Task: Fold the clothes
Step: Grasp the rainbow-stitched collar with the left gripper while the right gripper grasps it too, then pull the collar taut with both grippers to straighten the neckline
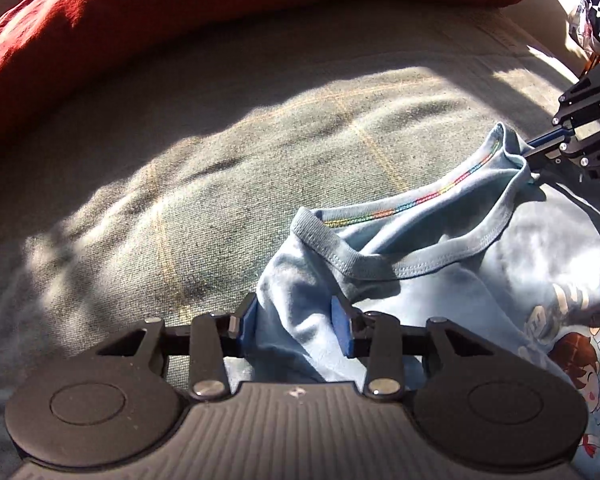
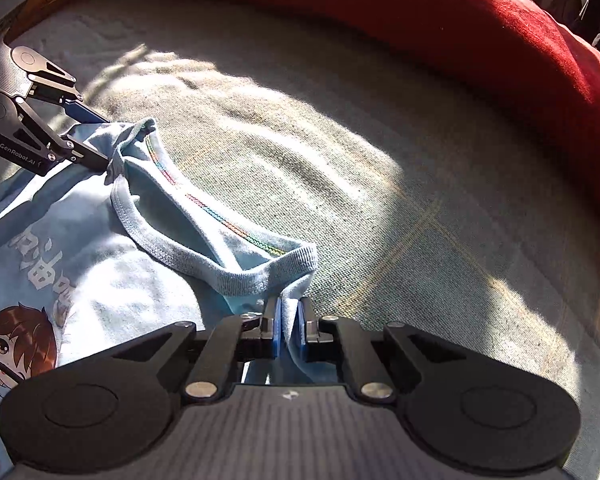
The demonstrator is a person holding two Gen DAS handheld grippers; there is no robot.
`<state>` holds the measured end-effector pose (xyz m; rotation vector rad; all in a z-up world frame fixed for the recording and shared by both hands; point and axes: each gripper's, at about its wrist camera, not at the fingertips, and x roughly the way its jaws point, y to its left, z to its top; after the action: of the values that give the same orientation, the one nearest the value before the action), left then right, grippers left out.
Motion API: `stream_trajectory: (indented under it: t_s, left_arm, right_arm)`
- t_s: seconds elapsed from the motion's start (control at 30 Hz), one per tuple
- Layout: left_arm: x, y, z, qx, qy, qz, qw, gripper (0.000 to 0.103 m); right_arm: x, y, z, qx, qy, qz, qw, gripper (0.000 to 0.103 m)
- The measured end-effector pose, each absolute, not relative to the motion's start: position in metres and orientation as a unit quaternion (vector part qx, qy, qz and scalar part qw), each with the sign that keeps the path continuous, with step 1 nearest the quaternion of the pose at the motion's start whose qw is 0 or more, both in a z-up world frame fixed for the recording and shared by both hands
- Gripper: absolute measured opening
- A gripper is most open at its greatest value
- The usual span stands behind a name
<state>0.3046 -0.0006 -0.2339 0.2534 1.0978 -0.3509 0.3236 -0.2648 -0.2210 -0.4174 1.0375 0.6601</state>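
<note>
Soft light-blue cotton shirt (image 1: pixel 440 264), ribbed neckline, being pinched at shoulder folds by left gripper (image 1: pixel 296 326) and right gripper (image 2: pixel 289 330); being spread over coarse woven grey blanket (image 1: pixel 220 160).

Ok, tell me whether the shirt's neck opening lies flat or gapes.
Gapes: the collar stands lifted, pinched by both grippers, left and right.

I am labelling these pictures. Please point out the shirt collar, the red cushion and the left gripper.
shirt collar (image 2: pixel 236 276): right wrist view, ribbed front edge.
red cushion (image 1: pixel 180 12): left wrist view, sunlit top.
left gripper (image 1: pixel 296 328): left wrist view, between fingertips.
</note>
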Motion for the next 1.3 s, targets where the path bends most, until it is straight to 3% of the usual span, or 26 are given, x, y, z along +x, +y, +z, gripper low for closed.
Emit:
stream_trajectory:
  t_s: [0.03, 0.07, 0.17, 0.3, 0.43, 0.6, 0.77, 0.87, 0.97, 1.13, 1.3]
  left_arm:
    - [0.305, -0.002, -0.232, 0.122, 0.514, -0.166, 0.833, 0.009]
    - [0.306, -0.003, -0.229, 0.130, 0.504, -0.158, 0.839, 0.007]
    - [0.317, -0.003, -0.221, 0.144, 0.477, -0.129, 0.857, 0.006]
    - [0.330, 0.004, -0.212, 0.091, 0.483, -0.131, 0.861, 0.007]
    - [0.323, -0.008, -0.208, 0.133, 0.466, -0.161, 0.860, 0.022]
    - [0.328, 0.001, -0.209, 0.102, 0.481, -0.148, 0.858, 0.024]
    - [0.319, 0.010, -0.211, 0.091, 0.486, -0.144, 0.857, 0.031]
    - [0.311, 0.015, -0.214, 0.088, 0.488, -0.141, 0.857, 0.031]
    - [0.307, 0.023, -0.214, 0.077, 0.488, -0.136, 0.859, 0.031]
    - [0.302, 0.032, -0.212, 0.057, 0.488, -0.130, 0.861, 0.036]
    - [0.300, 0.036, -0.210, 0.044, 0.482, -0.135, 0.865, 0.040]
  right_arm:
    - [0.325, -0.265, -0.219, -0.195, 0.476, 0.297, 0.804, 0.009]
    - [0.327, -0.266, -0.217, -0.196, 0.470, 0.291, 0.810, 0.007]
    - [0.337, -0.270, -0.214, -0.193, 0.451, 0.258, 0.832, 0.000]
    - [0.347, -0.276, -0.212, -0.165, 0.461, 0.231, 0.841, 0.002]
    - [0.338, -0.262, -0.196, -0.133, 0.445, 0.299, 0.833, 0.013]
    - [0.340, -0.213, -0.205, -0.167, 0.437, 0.372, 0.802, 0.021]
    - [0.339, -0.172, -0.220, -0.230, 0.437, 0.432, 0.755, 0.039]
    - [0.334, -0.156, -0.236, -0.287, 0.437, 0.438, 0.732, 0.038]
    - [0.334, -0.155, -0.232, -0.293, 0.427, 0.426, 0.742, 0.010]
    - [0.357, -0.159, -0.220, -0.241, 0.439, 0.392, 0.772, 0.021]
    - [0.364, -0.163, -0.208, -0.198, 0.453, 0.389, 0.777, 0.022]
